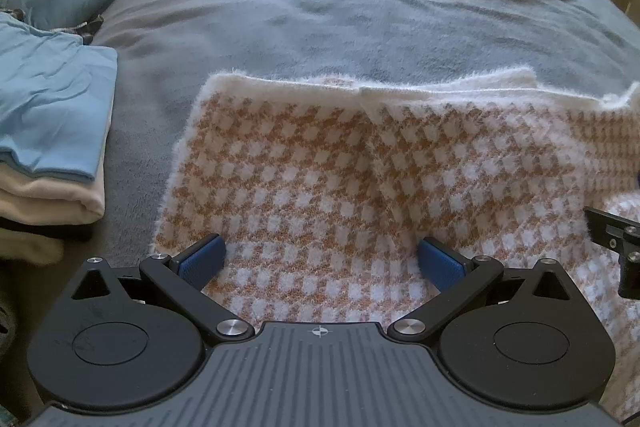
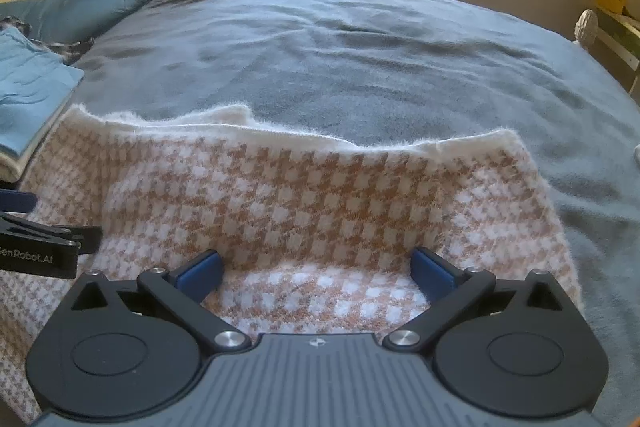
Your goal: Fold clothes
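The sweater [image 1: 320, 167] runs off the frame's right and bottom edges, so its full shape is unclear. It is fuzzy, orange-and-white checked with white trim, lying on the bed [image 1: 360, 7]. Left gripper [image 1: 322, 261] and right gripper [image 2: 318, 269] gape wide over it, gripping nothing.

Both views look from just behind each tool, tilted down and forward across the bed [image 1: 360, 7] toward the far wall. The left wrist view sits close over the left half of the checked knit garment [image 1: 304, 167]; the right wrist view sits over its right half. Both share the garment, the blue pillow [image 2: 100, 3] and the folded stack [image 1: 52, 131].
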Demonstrator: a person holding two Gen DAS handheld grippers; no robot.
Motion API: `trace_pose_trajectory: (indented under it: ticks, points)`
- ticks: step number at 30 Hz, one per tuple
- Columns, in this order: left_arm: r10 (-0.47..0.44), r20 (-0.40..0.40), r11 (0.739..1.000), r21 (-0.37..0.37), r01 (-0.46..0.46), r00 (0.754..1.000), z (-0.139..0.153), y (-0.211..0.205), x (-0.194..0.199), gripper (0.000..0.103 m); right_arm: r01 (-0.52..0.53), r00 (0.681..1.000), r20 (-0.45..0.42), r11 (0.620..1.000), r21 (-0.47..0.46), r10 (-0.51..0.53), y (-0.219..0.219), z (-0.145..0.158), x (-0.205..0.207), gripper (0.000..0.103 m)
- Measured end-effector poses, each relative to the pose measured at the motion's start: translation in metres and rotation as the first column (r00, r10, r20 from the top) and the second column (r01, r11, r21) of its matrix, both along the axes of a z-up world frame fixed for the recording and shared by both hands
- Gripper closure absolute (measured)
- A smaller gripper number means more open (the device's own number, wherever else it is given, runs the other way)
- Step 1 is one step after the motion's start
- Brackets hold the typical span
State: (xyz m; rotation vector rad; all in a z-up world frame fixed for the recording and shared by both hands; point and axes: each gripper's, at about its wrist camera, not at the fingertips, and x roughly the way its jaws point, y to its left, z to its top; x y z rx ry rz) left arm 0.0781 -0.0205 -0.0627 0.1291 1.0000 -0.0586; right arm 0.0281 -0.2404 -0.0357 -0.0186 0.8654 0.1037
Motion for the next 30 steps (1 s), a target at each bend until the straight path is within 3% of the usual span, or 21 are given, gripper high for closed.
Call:
trace_pose_trajectory:
  ticks: [4, 7, 13, 15, 19, 22, 30]
  points:
    - [0.013, -0.008, 1.000, 0.000, -0.013, 1.000, 0.001, -0.001, 0.000, 0.000, -0.043, 0.999, 0.005, 0.999, -0.027, 0.043, 0.002, 0.008, -0.001, 0.000]
    - [0.016, -0.011, 1.000, -0.001, -0.016, 1.000, 0.001, -0.001, 0.000, 0.000, -0.051, 0.995, 0.077, 0.997, -0.065, 0.056, 0.009, 0.021, -0.006, 0.001]
    - [0.023, -0.028, 1.000, -0.002, -0.024, 0.999, 0.002, 0.000, 0.003, 0.000, -0.104, 0.988, 0.112, 0.995, -0.011, 0.105, 0.007, 0.037, 0.005, 0.002]
    - [0.025, -0.029, 1.000, -0.003, -0.025, 0.999, 0.002, 0.000, 0.003, 0.000, -0.124, 0.989, 0.081, 0.992, -0.002, 0.124, 0.006, 0.036, 0.013, 0.009]
    - [0.026, -0.032, 1.000, -0.004, -0.026, 0.999, 0.002, 0.000, 0.004, 0.000, -0.153, 0.988, 0.035, 0.988, 0.005, 0.153, 0.011, 0.032, 0.021, 0.037]
    - [0.027, -0.036, 1.000, -0.007, -0.028, 0.999, 0.002, 0.000, 0.005, 0.000, -0.177, 0.984, 0.018, 0.984, -0.008, 0.178, 0.017, 0.028, 0.024, 0.044]
    - [0.034, -0.042, 0.999, -0.019, -0.034, 0.999, 0.001, 0.002, 0.009, 0.000, -0.169, 0.985, -0.028, 0.985, 0.036, 0.170, 0.014, 0.011, 0.050, 0.043]
